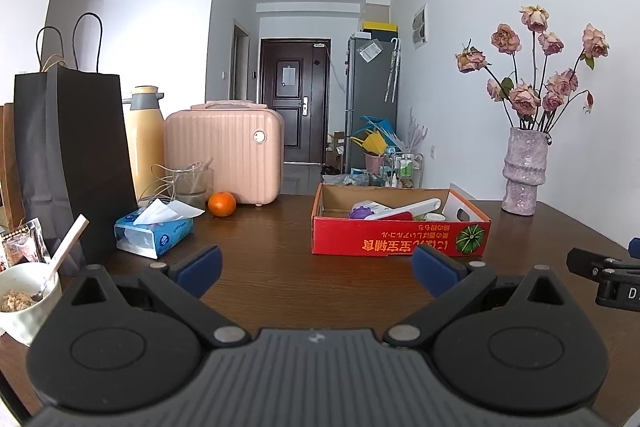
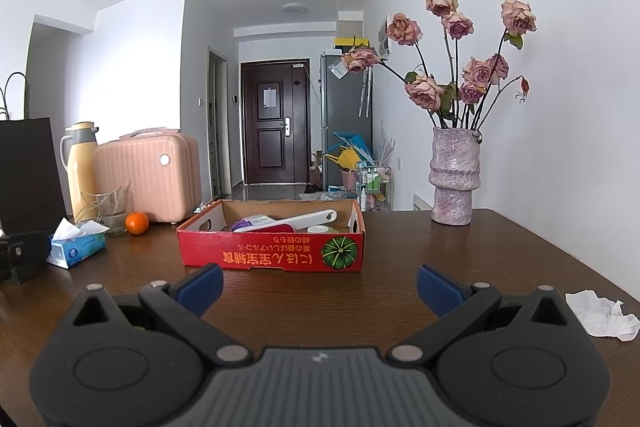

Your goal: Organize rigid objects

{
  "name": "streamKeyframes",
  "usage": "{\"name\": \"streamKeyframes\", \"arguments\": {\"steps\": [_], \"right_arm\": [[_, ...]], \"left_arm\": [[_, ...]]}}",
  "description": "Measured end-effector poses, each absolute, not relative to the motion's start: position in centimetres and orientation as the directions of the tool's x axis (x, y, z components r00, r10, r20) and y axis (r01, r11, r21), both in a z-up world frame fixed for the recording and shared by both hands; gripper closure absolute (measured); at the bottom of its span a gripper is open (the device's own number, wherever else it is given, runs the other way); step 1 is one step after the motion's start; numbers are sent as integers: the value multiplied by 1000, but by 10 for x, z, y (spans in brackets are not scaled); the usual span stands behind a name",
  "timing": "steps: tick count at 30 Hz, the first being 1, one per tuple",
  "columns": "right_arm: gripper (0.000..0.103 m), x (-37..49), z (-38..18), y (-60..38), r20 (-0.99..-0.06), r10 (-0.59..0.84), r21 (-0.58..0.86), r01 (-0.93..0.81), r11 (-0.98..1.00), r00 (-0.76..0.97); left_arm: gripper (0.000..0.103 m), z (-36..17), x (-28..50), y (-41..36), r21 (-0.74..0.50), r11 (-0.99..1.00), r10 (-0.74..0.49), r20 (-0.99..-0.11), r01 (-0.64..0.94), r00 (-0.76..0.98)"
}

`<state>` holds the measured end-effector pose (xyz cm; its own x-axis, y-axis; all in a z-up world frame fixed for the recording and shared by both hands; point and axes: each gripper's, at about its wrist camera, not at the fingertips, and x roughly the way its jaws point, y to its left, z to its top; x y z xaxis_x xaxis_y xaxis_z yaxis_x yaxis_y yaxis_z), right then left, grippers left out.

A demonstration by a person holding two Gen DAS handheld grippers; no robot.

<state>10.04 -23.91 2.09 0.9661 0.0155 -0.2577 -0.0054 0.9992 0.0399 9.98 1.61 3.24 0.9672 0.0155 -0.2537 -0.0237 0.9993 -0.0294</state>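
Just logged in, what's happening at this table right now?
Nothing is being handled. Both hand-held grippers, left and right, hover open and empty over the wooden table, facing the red cardboard box. The box already holds a white-handled brush, a purple item and a small white roll. An orange and a tissue pack sit on the table outside the box, and a crumpled tissue lies near the right gripper.

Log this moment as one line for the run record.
left gripper: open, empty | right gripper: open, empty | red box: on table, holds brush, tape roll | orange: outside box
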Motion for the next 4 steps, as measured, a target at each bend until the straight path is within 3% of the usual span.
{"name": "streamKeyframes", "arguments": {"steps": [4], "right_arm": [[0,102,20,-237,-261,16,36,-7,999,965]], "left_arm": [[0,31,100,16,-29,999,10,-251,-18,968]]}}
